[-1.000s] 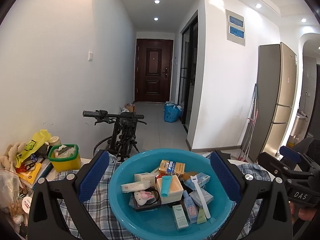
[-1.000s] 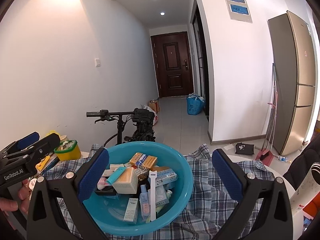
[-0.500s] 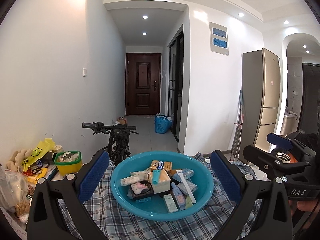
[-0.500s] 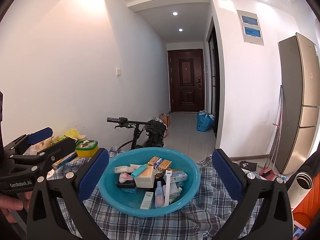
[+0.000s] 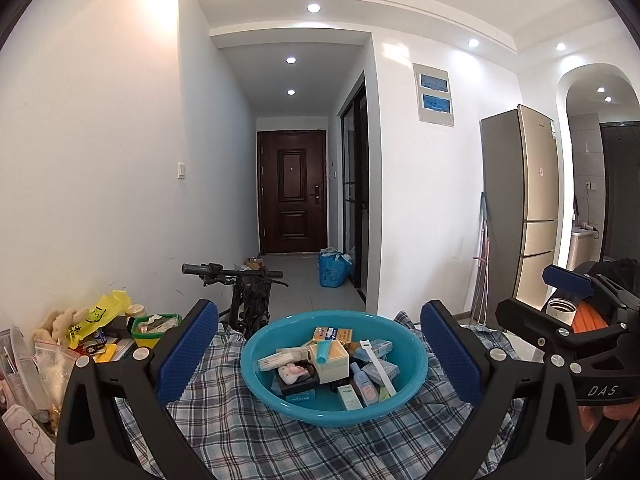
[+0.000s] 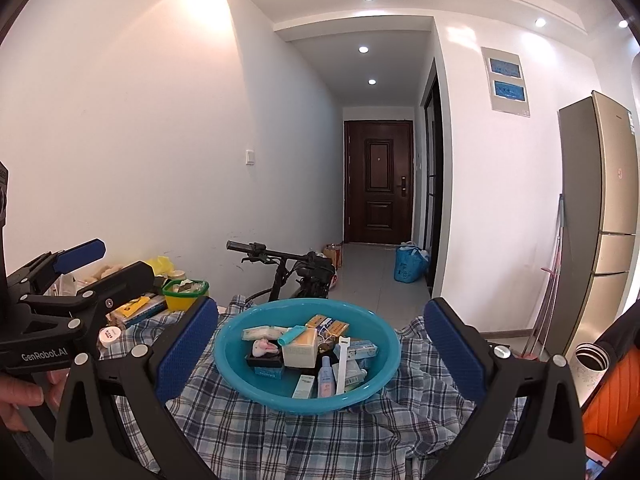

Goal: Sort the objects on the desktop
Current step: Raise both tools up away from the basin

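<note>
A blue-and-white plaid cloth covers the table, rumpled toward 5 o'clock in the right wrist view. On it, dead centre between both sets of fingers, sits a round turquoise basin heaped with small desktop objects. The left gripper hangs above the cloth with its jaws released and spread wide, nothing between the 2 blue pads; the right gripper is likewise released and empty, its pads framing the basin from either side. Inside the basin, a cream box stands near the middle with a teal tube leaning across its top. At 9 o'clock from the box lies a black tray holding a pink-and-white bunny figure. A white strap slants toward 5 o'clock over small cartons, beside a small pale-blue bottle. An orange-and-blue carton lies at 12 o'clock against the far wall. Outside the basin, at 9 o'clock on the table edge, a yellow tub with a green rim stands among clutter.
</note>
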